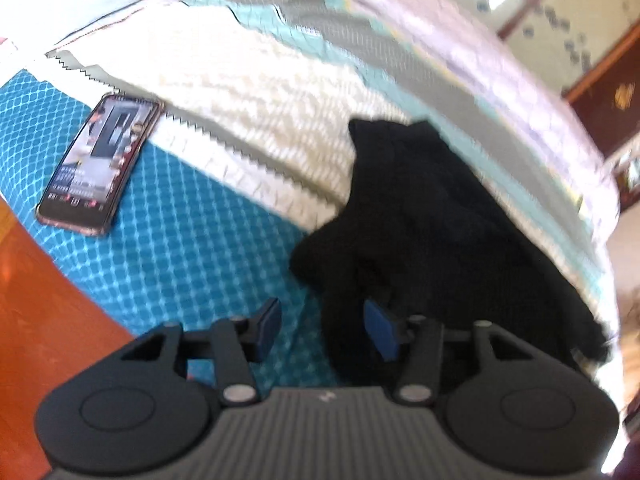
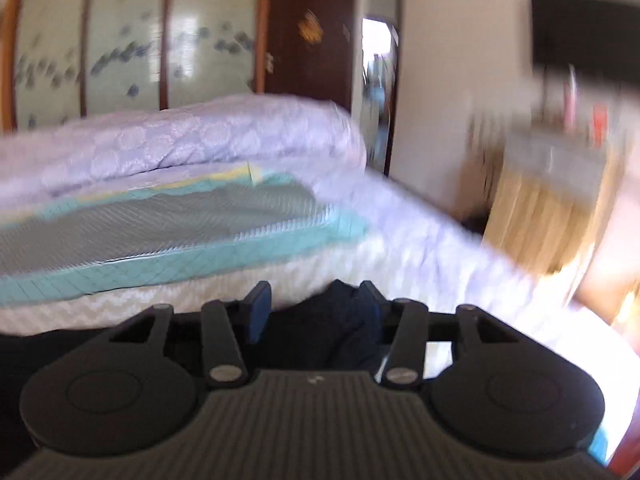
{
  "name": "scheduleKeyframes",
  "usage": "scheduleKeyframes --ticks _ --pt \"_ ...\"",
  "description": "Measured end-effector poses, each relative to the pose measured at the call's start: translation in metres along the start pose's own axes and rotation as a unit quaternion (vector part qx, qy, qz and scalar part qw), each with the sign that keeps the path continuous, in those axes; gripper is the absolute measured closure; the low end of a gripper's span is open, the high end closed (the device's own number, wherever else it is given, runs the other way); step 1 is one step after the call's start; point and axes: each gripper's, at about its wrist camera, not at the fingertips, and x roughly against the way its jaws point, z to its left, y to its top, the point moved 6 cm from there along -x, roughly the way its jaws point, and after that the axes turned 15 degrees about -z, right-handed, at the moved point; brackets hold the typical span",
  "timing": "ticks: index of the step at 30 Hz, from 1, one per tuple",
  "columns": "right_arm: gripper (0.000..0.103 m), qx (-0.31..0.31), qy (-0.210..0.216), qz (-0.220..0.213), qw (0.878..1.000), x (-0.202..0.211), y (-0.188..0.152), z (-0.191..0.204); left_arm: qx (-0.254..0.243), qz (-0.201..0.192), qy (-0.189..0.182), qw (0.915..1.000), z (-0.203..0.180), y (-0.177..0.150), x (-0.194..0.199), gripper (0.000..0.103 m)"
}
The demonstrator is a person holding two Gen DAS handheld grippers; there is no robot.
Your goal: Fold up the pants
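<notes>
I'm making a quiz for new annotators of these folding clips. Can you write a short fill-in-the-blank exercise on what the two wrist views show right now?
1. The pants lying on the bed are ____ in colour.
2. On the blue patterned cover, left of the pants, lies a ____ with its screen lit.
3. The jaws of the left gripper stand ____, with nothing between them.
4. Behind the bed, the right wrist view shows a wardrobe with ____ frames around pale panels.

Missing words: black; phone; open; wooden

Matt black cloth pants point(image 1: 432, 216); quilted bedspread point(image 1: 180, 248).
</notes>
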Motion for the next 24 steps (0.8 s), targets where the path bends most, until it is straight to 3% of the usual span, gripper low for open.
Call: scheduleKeyframes --ticks 2,5,7,11,14,17,18,20,21,22,23,24 --pt "0.052 -0.041 -0.003 0.029 0.999 0.005 -0.024 -0.006 0.003 -0.009 0.004 0.9999 -0.002 0.016 -0.01 0.055" --pt "0.052 -0.108 0.004 0.073 0.992 0.02 -0.056 -0.027 -0.033 -0.028 0.018 0.9989 -0.018 0.042 -0.034 0.05" --pt "0.052 -0.13 -0.009 0.082 0.988 0.024 -0.056 -0.042 -0.063 -0.042 0.025 0.9968 -0.034 0.066 -0.059 0.048" --pt "0.051 -0.106 -0.007 0.082 0.991 0.004 -0.04 -0.048 -0.106 -0.047 0.006 0.9932 -0.074 0.105 -0.12 0.035" --pt "0.051 -0.07 0.013 0.087 0.994 -0.038 -0.027 -0.028 -0.124 -0.044 0.0 0.9913 -0.107 0.119 -0.173 0.031" --pt "0.041 -0.022 0.036 0.113 0.993 -0.086 -0.029 0.003 -0.14 -0.023 -0.004 0.9898 -0.134 0.114 -0.228 0.027" --pt "0.032 -0.006 0.038 0.124 0.991 -0.103 -0.034 0.011 -0.146 -0.015 -0.003 0.9892 -0.139 0.107 -0.245 0.027" --pt "0.026 0.033 0.034 0.151 0.987 -0.127 -0.052 0.018 -0.169 0.005 0.025 0.9853 -0.143 0.089 -0.277 0.035" --pt "0.028 0.053 0.027 0.17 0.984 -0.139 -0.065 0.023 -0.182 0.007 0.041 0.9825 -0.142 0.08 -0.288 0.041" --pt "0.041 0.066 0.024 0.19 0.979 -0.146 -0.08 0.023 -0.205 -0.006 0.055 0.9771 -0.145 0.073 -0.292 0.057" --pt "0.045 0.076 0.027 0.182 0.98 -0.145 -0.089 0.021 -0.238 -0.011 0.057 0.9697 -0.152 0.065 -0.293 0.083" --pt "0.08 0.084 0.034 0.155 0.984 -0.141 -0.089 0.026 -0.251 -0.01 0.062 0.966 -0.155 0.064 -0.292 0.088"
